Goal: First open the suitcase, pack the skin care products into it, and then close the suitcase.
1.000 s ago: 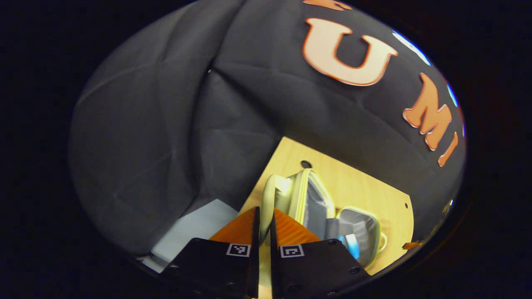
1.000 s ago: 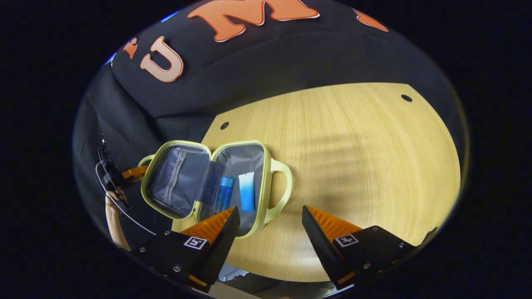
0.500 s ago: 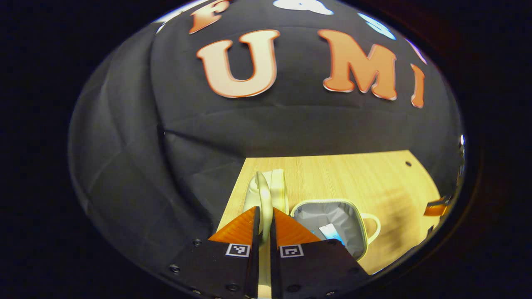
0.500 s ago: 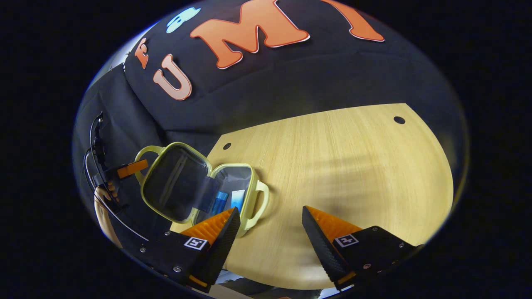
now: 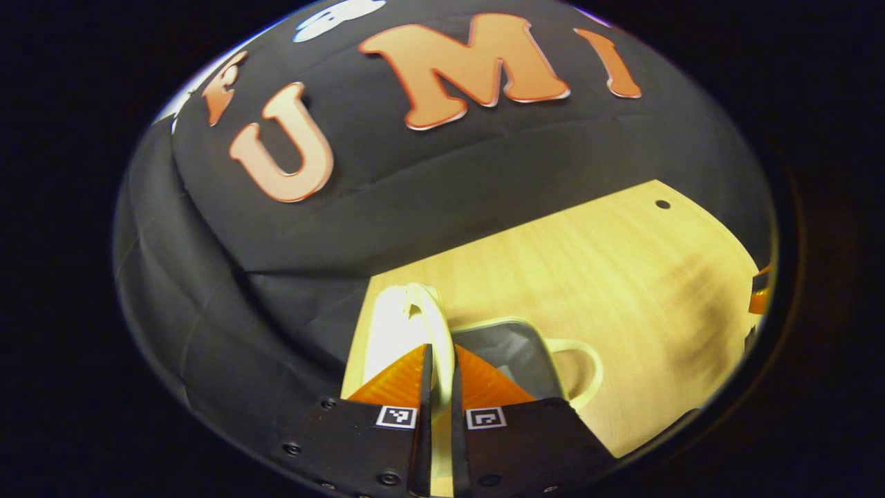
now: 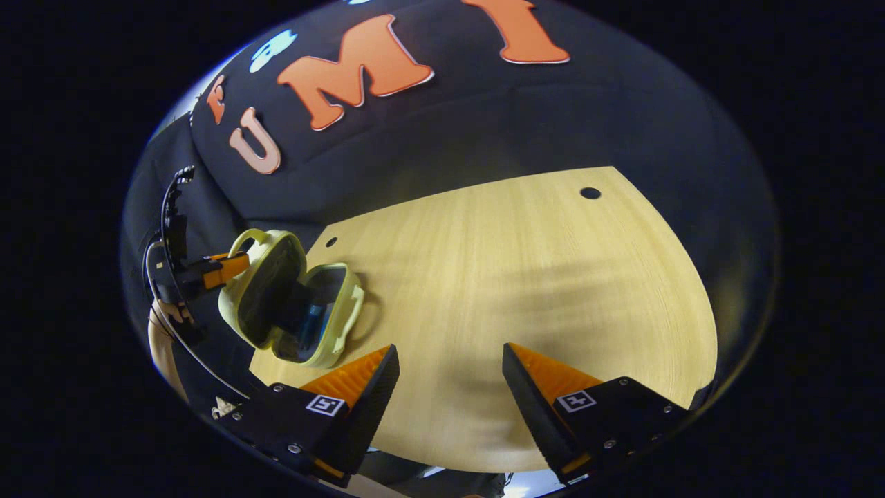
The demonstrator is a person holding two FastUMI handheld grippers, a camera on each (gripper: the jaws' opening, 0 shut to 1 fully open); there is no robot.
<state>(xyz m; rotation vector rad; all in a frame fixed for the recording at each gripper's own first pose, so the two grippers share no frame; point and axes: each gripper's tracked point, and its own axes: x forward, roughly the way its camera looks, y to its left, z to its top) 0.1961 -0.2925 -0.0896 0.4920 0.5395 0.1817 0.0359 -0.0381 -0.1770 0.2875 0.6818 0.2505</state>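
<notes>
A pale wooden bench [image 6: 525, 290] takes up most of the right gripper view, with a black cloth wall [image 6: 449, 131] rising behind its far edge and two small dark holes near that edge. The suitcase [image 6: 294, 308], a small pale yellow-green case with a grey lining, sits at the bench's near-left corner, close to the left edge; the wide stretch of bench to the right of the suitcase is bare. The suitcase's lid [image 6: 263, 287] stands tilted up over the base, partly closed, and a blue skin care product [image 6: 312, 319] shows inside the base. The left claw [image 5: 438, 377] is clamped on the lid's handle [image 5: 432, 315], both fingers pressing on the loop; in the right gripper view a hand [image 6: 166, 315] holds that gripper just left of the suitcase. The right claw [image 6: 449, 366] hovers spread wide and empty over the bench's near edge, to the right of the suitcase.
</notes>
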